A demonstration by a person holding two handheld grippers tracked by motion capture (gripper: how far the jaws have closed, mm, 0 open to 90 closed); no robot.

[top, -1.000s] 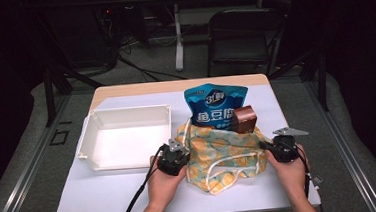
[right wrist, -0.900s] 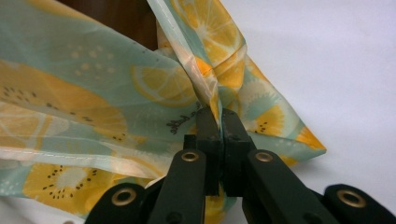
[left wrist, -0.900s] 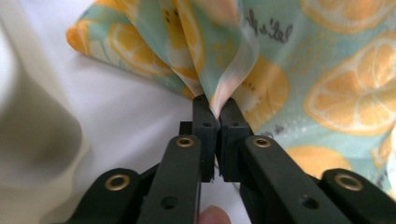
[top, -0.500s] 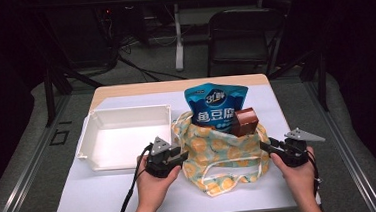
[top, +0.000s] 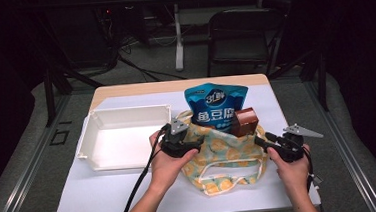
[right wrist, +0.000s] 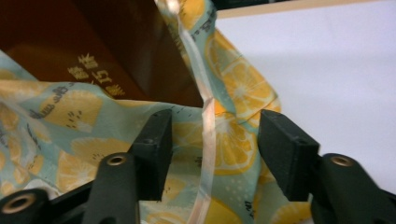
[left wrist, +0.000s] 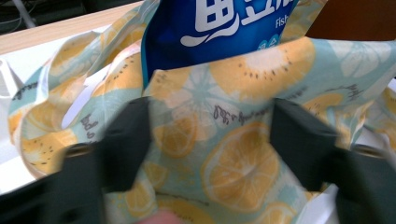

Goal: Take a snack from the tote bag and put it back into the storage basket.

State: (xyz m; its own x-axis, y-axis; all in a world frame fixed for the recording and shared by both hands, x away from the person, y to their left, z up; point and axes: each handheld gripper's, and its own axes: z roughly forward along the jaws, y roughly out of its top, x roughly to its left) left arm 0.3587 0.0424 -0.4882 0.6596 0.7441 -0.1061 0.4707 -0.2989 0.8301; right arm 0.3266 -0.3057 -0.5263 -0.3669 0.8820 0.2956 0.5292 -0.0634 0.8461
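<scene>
Claws flank the citrus-print fabric bag [top: 224, 156] mid-counter, left claw [left wrist: 210, 135] and right claw [right wrist: 212, 149] both gaping wide around its cloth without pinching, probably poised to grab the rim beside the blue fish-tofu pouch [top: 217, 106], brown box [top: 243, 122] and, left of the bag, white tray [top: 94, 137].

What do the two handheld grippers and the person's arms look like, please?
Both the left gripper and the right gripper are black with two blocky black jaws, a grey three-cornered plate on top and a trailing black cable. The forearms are bare, with no sleeves visible.

The blue pouch [top: 217, 109] reads "3口鲜" and "鱼豆腐" — with "Fish" in the left gripper view.
</scene>
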